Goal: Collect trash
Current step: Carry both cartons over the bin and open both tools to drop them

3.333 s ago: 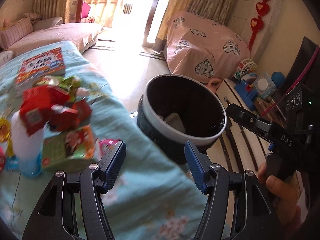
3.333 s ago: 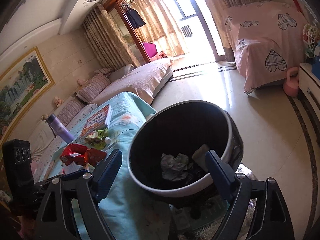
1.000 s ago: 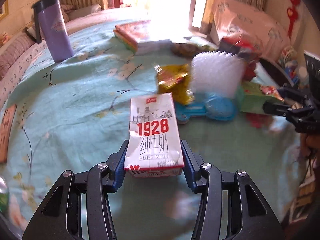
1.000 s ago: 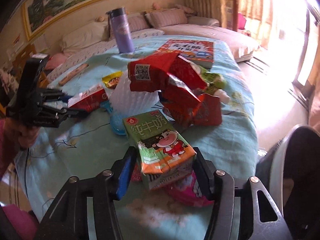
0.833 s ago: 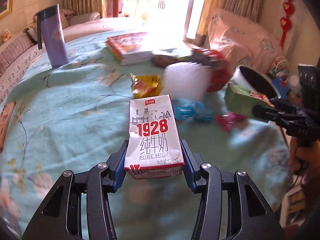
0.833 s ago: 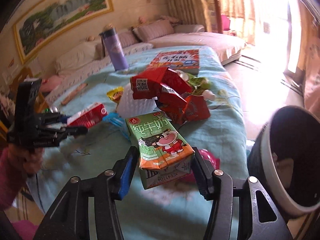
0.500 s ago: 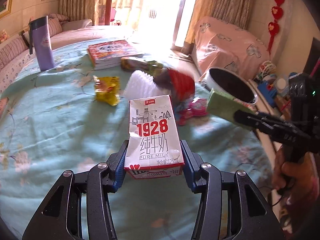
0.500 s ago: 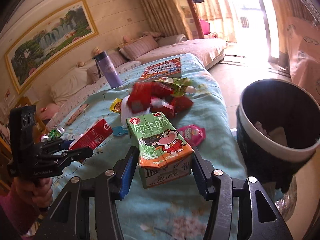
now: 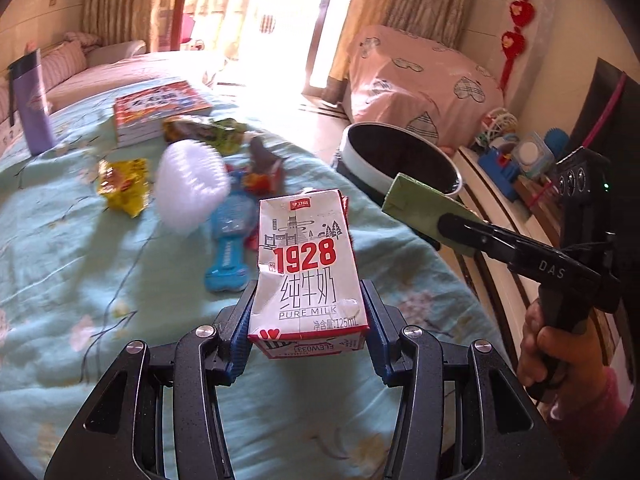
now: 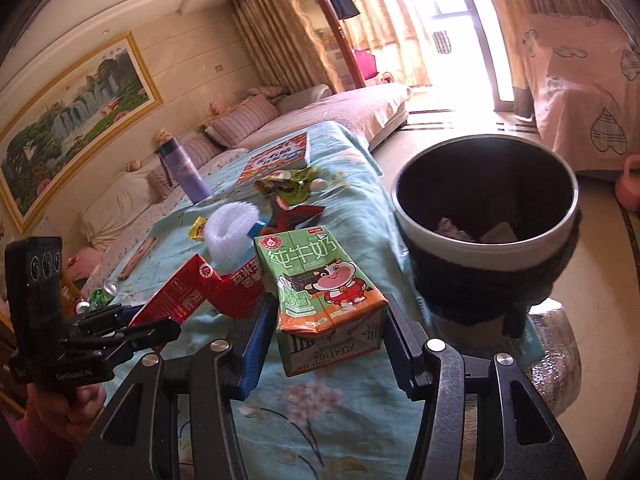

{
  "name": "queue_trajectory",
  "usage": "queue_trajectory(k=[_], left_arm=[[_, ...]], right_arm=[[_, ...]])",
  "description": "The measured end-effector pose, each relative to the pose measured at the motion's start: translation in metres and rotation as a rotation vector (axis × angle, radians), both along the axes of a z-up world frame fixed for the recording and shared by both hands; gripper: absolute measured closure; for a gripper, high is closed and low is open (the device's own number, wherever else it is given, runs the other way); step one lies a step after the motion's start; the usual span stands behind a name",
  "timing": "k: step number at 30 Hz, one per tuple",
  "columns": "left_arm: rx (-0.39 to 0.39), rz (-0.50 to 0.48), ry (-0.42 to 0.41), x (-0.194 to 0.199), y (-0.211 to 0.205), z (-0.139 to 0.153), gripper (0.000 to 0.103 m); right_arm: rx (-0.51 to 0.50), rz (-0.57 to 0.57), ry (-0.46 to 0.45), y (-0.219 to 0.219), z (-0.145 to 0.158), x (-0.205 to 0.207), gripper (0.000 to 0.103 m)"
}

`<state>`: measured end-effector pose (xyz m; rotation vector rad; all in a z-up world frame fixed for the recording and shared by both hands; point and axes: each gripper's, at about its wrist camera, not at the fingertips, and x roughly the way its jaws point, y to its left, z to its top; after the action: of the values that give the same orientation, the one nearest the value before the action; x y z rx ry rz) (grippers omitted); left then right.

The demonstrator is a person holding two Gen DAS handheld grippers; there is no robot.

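Note:
My left gripper (image 9: 308, 336) is shut on a white "1928" milk carton (image 9: 306, 276), held upright above the teal tablecloth. In the right wrist view that same gripper (image 10: 132, 326) shows at the left with the carton's red side (image 10: 178, 292). My right gripper (image 10: 326, 332) is shut on a green milk carton (image 10: 324, 288) with a cartoon cow. From the left wrist view the green carton (image 9: 424, 208) hangs just in front of the bin. The dark trash bin (image 10: 492, 248) with a pale rim stands beside the table edge (image 9: 400, 152), some crumpled paper inside.
On the teal-clothed table (image 9: 80, 264) lie a white foam net (image 9: 192, 184), a yellow wrapper (image 9: 124, 186), a blue packet (image 9: 228, 248), red wrappers (image 10: 296, 212), a green wrapper (image 9: 208, 128), a book (image 9: 156, 110) and a purple bottle (image 10: 186, 172). Pink-covered furniture (image 9: 420, 80) stands behind the bin.
Both grippers, empty by the bin at first, took a carton each. Over the last second they swung from above the table toward the bin, which now looks nearer.

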<state>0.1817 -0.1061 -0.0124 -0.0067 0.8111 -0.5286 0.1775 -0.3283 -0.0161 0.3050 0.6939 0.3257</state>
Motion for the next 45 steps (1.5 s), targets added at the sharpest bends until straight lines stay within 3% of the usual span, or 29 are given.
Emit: queue_trajectory(k=[25,38,45], left_arm=[[0.027,-0.098,-0.031,0.046,-0.099,0.026,0.056],[0.096,-0.139,-0.015,0.084,-0.148,0.023,0.056],[0.122,-0.148,0.032,0.110,-0.169,0.012,0.056]], right_arm=[[-0.017,-0.191,-0.025,-0.083,0.011,0.017,0.050],[-0.072,-0.221,0.020,-0.108,0.006,0.048,0.050],[-0.101,-0.207,0.047,-0.116,0.006,0.071,0.050]])
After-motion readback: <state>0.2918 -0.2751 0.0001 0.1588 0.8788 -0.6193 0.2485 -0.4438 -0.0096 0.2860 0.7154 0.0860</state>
